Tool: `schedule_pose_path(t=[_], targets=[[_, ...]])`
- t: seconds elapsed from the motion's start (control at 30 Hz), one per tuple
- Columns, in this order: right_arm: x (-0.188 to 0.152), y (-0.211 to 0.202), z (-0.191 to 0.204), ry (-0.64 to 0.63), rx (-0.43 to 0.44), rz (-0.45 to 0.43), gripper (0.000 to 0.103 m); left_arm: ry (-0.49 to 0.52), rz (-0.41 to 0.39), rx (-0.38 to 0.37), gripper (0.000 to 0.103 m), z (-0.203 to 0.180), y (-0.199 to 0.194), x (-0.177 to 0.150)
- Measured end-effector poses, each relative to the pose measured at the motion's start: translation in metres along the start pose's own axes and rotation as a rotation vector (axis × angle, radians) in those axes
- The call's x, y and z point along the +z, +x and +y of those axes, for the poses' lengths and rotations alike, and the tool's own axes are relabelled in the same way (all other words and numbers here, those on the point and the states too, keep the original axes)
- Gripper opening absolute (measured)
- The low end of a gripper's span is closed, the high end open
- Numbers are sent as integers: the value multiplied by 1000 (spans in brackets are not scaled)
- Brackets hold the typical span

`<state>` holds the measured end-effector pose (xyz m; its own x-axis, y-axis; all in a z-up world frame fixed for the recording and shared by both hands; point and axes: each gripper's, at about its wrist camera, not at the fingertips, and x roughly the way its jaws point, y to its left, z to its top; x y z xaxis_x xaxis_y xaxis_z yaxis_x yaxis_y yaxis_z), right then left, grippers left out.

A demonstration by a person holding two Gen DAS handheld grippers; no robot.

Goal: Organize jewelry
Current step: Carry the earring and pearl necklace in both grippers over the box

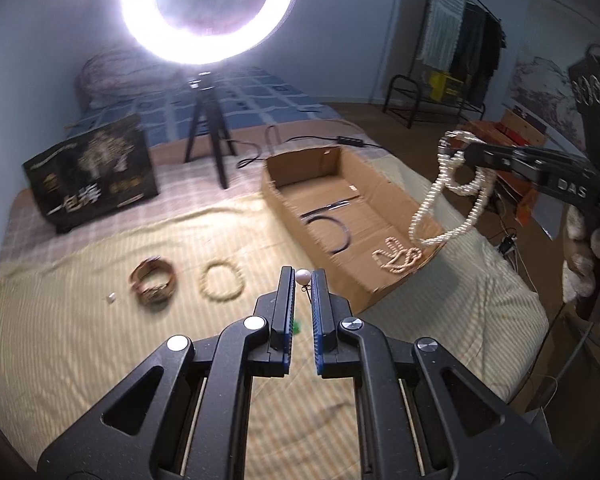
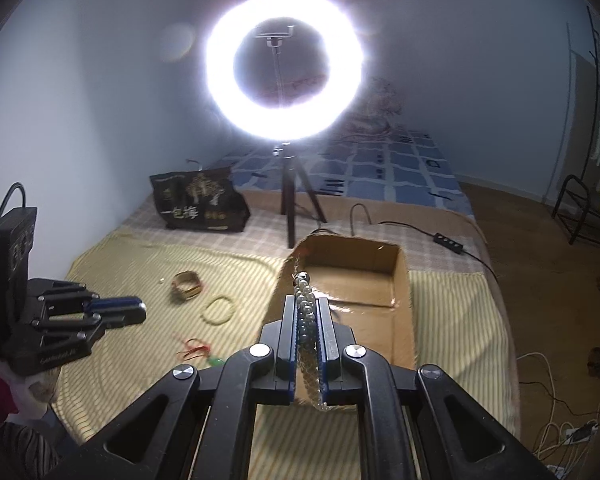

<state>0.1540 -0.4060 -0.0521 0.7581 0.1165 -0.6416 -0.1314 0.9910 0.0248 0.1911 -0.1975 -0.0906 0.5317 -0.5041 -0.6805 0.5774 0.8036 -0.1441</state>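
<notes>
My left gripper point(image 1: 302, 278) is shut on a small white pearl earring point(image 1: 303, 276), held above the striped bedspread. My right gripper point(image 2: 307, 309) is shut on a long pearl necklace point(image 2: 305, 294); in the left wrist view the necklace point(image 1: 446, 188) hangs in loops from it above the right edge of the open cardboard box point(image 1: 328, 168). The box holds a beaded string point(image 1: 398, 258) and a dark bangle point(image 1: 332, 226). On the bedspread lie a brown bracelet stack point(image 1: 153, 280) and a beaded bracelet point(image 1: 222, 282). A red thread and green piece point(image 2: 200, 352) lie there too.
A ring light point(image 1: 210, 12) on a tripod point(image 1: 208, 136) stands behind the box. A black printed bag point(image 1: 92, 178) stands at the back left. A cable with a switch point(image 2: 446, 240) crosses the bed. A clothes rack point(image 1: 456, 52) and floor cables are to the right.
</notes>
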Motion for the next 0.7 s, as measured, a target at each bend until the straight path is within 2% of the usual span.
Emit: schedule_pose_path(t=[0.37,0.7], targets=[[12,44,-44,42,-30,14,5,45,21,-68,6,-36,50,23],[19,94,-70,64,-47,47,5,36,62,-98,6,-46,96,29]])
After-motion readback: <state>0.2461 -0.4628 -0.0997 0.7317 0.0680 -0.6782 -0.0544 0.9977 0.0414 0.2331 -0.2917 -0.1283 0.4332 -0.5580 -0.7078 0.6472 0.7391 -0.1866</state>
